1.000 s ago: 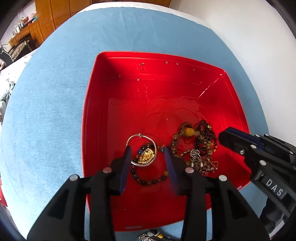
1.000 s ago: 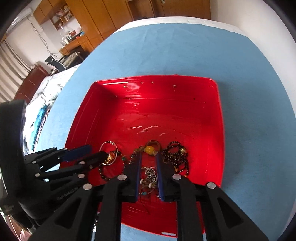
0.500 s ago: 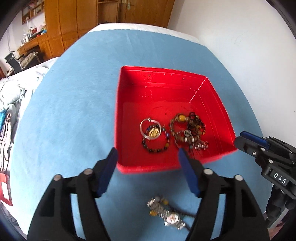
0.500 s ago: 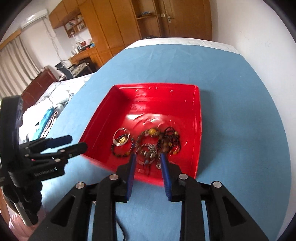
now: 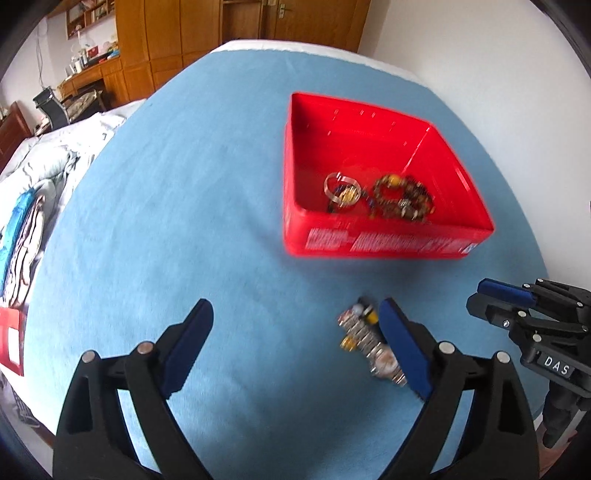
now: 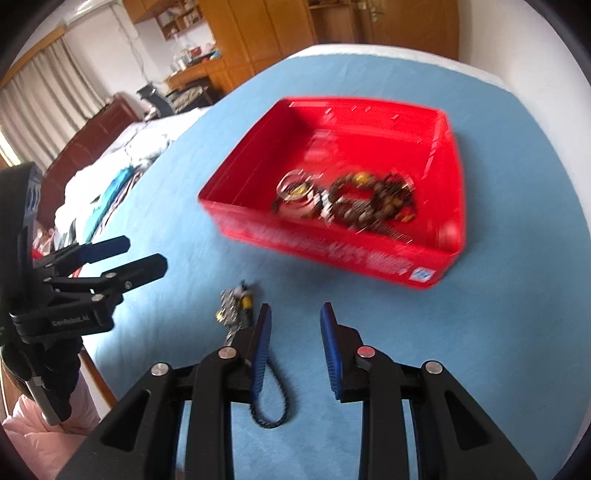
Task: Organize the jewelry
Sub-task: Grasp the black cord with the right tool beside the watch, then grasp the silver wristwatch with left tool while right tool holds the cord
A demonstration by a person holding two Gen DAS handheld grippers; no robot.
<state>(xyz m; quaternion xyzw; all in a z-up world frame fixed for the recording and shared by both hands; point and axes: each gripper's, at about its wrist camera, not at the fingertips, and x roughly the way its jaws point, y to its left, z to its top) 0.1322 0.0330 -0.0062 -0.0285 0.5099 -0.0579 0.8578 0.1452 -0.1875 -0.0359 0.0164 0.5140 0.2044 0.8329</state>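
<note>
A red plastic box sits on the blue cloth and holds a silver bangle and several beaded bracelets. A wristwatch with beads lies on the cloth in front of the box. A dark cord loop lies nearer me. My left gripper is wide open and empty, its right finger beside the watch. My right gripper is open and empty, just right of the watch; it also shows in the left wrist view.
The blue cloth covers a round table whose near-left edge drops off. A bed with heaped bedding stands to the left. Wooden cupboards are at the back and a white wall at the right.
Both grippers have pulled back out of the red box toward me and opened wider. The watch and cord on the cloth have come into view.
</note>
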